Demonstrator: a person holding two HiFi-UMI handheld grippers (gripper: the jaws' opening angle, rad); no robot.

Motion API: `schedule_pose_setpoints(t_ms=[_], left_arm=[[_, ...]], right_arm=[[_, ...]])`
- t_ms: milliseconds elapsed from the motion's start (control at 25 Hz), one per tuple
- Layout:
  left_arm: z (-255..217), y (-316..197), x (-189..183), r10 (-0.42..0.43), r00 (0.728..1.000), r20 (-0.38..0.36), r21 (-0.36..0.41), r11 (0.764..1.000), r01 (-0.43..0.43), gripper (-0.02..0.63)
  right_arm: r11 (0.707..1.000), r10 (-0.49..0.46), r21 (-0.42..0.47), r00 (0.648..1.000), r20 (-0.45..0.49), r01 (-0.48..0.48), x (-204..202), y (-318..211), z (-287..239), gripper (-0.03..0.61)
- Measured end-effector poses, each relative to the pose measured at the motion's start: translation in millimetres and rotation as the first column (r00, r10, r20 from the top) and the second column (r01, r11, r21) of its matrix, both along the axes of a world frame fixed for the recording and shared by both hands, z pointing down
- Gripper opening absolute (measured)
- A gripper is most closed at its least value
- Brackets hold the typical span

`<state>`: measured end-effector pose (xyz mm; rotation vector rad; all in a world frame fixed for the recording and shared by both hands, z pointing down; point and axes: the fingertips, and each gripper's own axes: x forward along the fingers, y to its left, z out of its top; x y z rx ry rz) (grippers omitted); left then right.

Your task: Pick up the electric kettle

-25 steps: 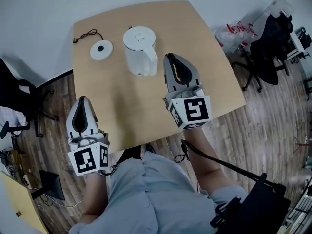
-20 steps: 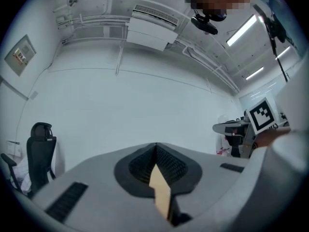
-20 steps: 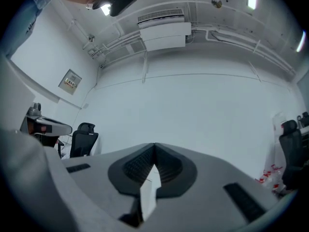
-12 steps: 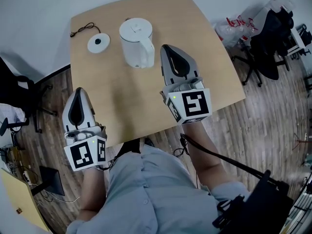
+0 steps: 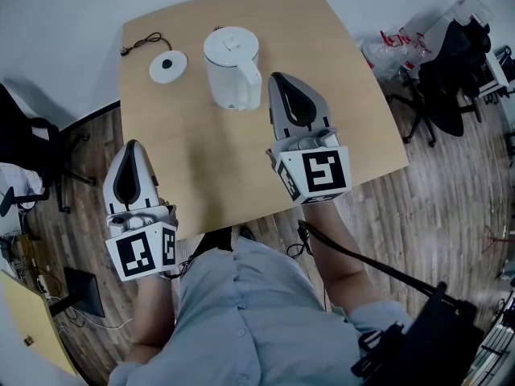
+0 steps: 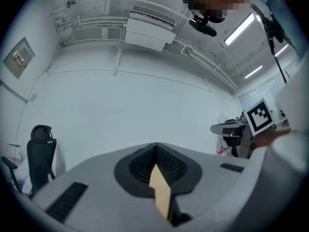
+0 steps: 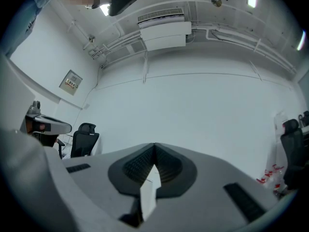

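My right gripper (image 5: 279, 80) has its jaws pressed together with nothing between them; its own view shows only a pale sliver through the seam. Its tip sits just beside the kettle's handle (image 5: 254, 83), on the handle's right in the head view, and I can't tell whether it touches. My left gripper (image 5: 134, 147) is also closed and empty, back at the table's (image 5: 209, 159) near left edge, well apart from everything.

The kettle (image 5: 232, 63) stands upright on the table with its lid on, off its base (image 5: 167, 66), which lies near it on the left. This fits either a grab still to come or a kettle just set down.

If the lift is still ahead, closed jaws can't take that handle. They'd need to spread and straddle the loop high up near the body, squarely, so the kettle hangs straight and doesn't swing. I'd then lift straight up, clear of the base.

Both my forearms reach forward. Each gripper points roughly level, nose a touch raised, so their views show the far wall more than the tabletop.
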<state>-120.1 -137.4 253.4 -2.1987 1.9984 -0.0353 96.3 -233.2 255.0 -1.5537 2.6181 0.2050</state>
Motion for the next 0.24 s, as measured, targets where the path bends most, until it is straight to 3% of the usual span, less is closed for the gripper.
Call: schedule_pose_setpoints(t_ms=[240], left_arm=[[0.2, -0.7, -1.3, -0.002, 1.0, 0.002, -0.001, 1.0, 0.002, 0.0]], right_arm=[[1.0, 0.004, 0.0, 1.0, 0.002, -0.004, 0.7, -2.0, 0.5, 0.0]])
